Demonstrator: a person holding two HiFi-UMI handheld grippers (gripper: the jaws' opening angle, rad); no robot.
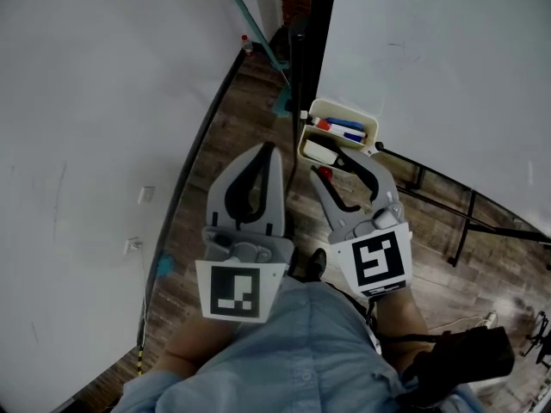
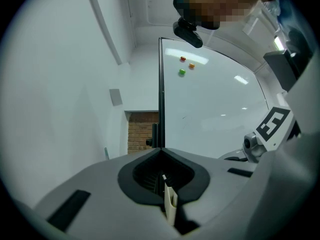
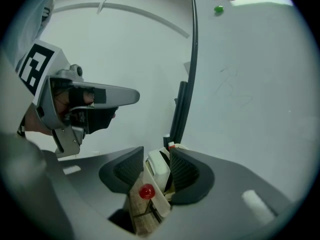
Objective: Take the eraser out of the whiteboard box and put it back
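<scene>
A cream whiteboard box (image 1: 346,106) hangs at the whiteboard's lower left edge. In it lie a white eraser (image 1: 320,151) and blue and red markers (image 1: 348,130). My right gripper (image 1: 330,165) reaches into the box's near end. In the right gripper view its jaws (image 3: 156,154) stand apart on either side of the eraser (image 3: 159,168), which rests in the box; the pads do not press on it. A red cap (image 3: 146,191) sits by the box wall (image 3: 161,203). My left gripper (image 1: 270,149) hovers to the left, shut and holding nothing (image 2: 161,151).
The whiteboard (image 1: 448,58) fills the right, with coloured magnets (image 3: 218,8) high up. A white wall (image 1: 86,101) runs along the left. Between them stand a black post (image 1: 301,76) and wooden floor (image 1: 250,110). Black stand legs (image 1: 465,222) cross the floor at right.
</scene>
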